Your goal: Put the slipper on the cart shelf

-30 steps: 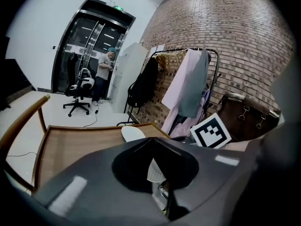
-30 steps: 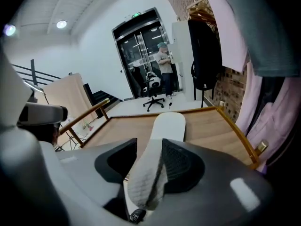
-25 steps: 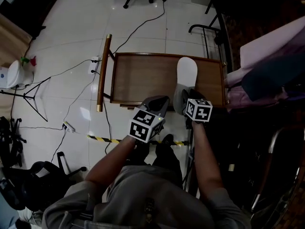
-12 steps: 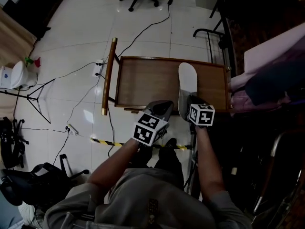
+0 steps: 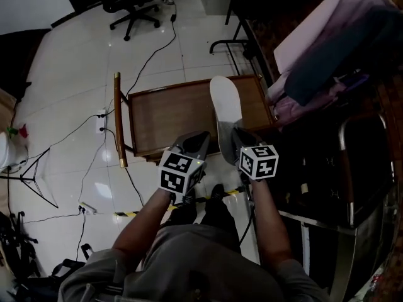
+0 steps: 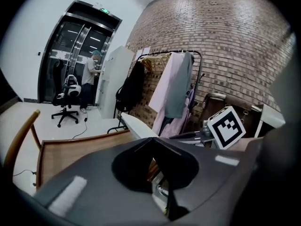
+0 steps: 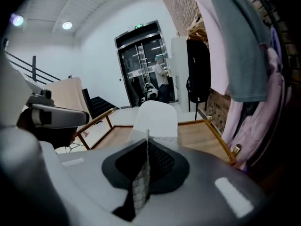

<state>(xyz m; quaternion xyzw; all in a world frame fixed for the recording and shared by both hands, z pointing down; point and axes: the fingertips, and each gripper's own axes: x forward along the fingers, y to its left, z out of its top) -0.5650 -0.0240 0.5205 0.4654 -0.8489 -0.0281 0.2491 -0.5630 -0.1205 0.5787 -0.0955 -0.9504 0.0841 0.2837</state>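
Note:
A white slipper hangs over the right part of the wooden cart top, its toe pointing away from me. My right gripper is shut on its heel end; the jaws have just been closing with the slipper's thin edge between them. In the right gripper view the slipper stands straight ahead of the closed right gripper. My left gripper hovers beside it at the cart's near edge, a narrow gap between its jaws and nothing in them. The left gripper view shows the slipper just past the left gripper.
A clothes rack with hanging garments stands close to the cart's right side. The cart's gold handle is on its left. Cables, a strip of yellow-black tape and an office chair are on the tiled floor.
The slipper, which lay flat on the cart top, now hangs lifted in my right gripper, which has risen. My left gripper has come up a little too.

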